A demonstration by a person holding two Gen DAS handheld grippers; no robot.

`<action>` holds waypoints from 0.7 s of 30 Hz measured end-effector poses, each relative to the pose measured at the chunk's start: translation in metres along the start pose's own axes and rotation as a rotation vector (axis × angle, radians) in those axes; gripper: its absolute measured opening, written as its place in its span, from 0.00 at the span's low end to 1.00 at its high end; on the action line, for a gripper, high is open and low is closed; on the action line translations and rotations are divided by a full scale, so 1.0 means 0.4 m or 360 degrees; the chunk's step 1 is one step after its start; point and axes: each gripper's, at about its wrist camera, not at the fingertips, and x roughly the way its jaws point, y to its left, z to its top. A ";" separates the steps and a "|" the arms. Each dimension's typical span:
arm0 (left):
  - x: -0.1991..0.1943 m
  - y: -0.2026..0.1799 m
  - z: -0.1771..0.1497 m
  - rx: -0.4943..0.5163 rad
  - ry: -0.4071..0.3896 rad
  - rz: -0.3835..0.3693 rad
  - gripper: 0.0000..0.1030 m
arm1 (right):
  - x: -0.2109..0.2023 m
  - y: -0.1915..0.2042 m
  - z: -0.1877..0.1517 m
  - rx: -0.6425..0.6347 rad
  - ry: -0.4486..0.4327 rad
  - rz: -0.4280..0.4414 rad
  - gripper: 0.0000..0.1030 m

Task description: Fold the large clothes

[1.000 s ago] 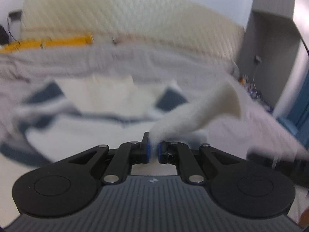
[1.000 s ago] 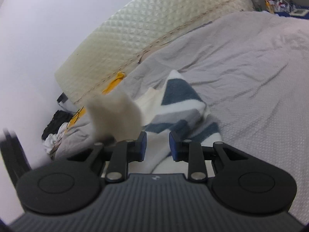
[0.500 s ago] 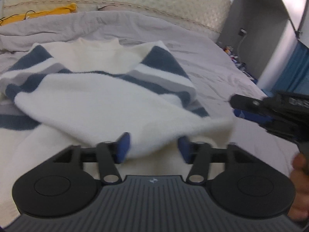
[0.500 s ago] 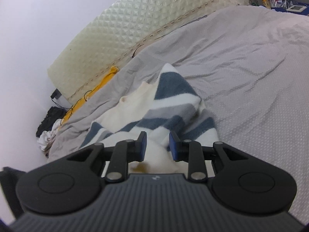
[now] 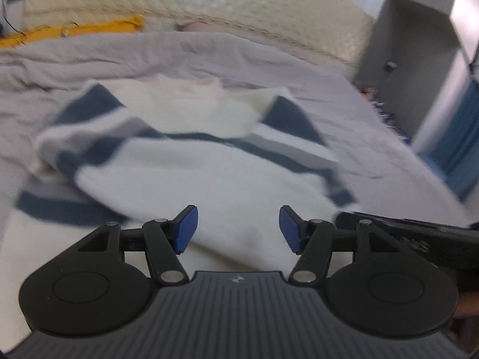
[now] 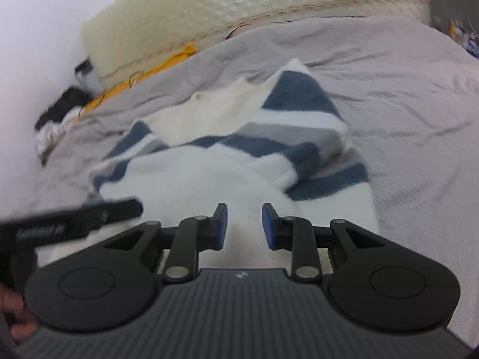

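Note:
A cream sweater [image 5: 209, 176] with navy and grey stripes lies on the grey bedspread [image 5: 344, 95], its sleeves folded in over the body. My left gripper [image 5: 237, 227] hovers at the sweater's near edge. It is open, and the blue pads [image 5: 185, 229] hold nothing. My right gripper [image 6: 244, 227] is over the same near edge with a narrow gap between its pads [image 6: 269, 229]; no cloth is pinched there. Each gripper shows in the other's view: the right gripper [image 5: 404, 233] at the right, the left gripper [image 6: 74, 224] at the left. The sweater [image 6: 239, 155] is blurred in both views.
A quilted cream headboard [image 5: 209, 6] runs along the back. A yellow cloth [image 5: 74, 30] lies at the head of the bed, and dark clothes [image 6: 63, 104] are piled by the wall. A grey cabinet [image 5: 419, 53] and something blue [image 5: 458, 149] stand at the right.
The left gripper, shut on a cream sleeve a second ago, has opened and let it go. The sleeve now lies across the sweater. Both grippers have shifted along the near edge, and the right one has rolled.

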 end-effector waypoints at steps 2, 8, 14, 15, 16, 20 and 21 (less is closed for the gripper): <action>0.029 0.031 0.014 -0.0040 0.0019 0.0039 0.64 | 0.020 0.015 0.006 -0.0023 0.0006 0.0019 0.29; 0.114 0.090 0.026 -0.0038 0.0085 0.0138 0.64 | 0.106 0.042 0.006 -0.0123 0.0056 0.0051 0.28; 0.179 0.126 0.022 -0.0075 0.0155 0.0146 0.64 | 0.183 0.054 -0.006 -0.0218 0.0071 0.0005 0.27; 0.182 0.128 0.022 -0.0076 0.0156 0.0146 0.64 | 0.189 0.051 -0.006 -0.0217 0.0072 0.0006 0.26; 0.184 0.130 0.024 -0.0073 0.0156 0.0144 0.64 | 0.192 0.045 -0.006 -0.0202 0.0072 0.0013 0.26; 0.174 0.126 0.026 -0.0080 0.0137 0.0145 0.64 | 0.189 0.033 -0.006 -0.0156 0.0064 0.0037 0.26; 0.165 0.125 0.026 -0.0083 0.0131 0.0151 0.64 | 0.183 0.033 -0.006 -0.0155 0.0062 0.0037 0.26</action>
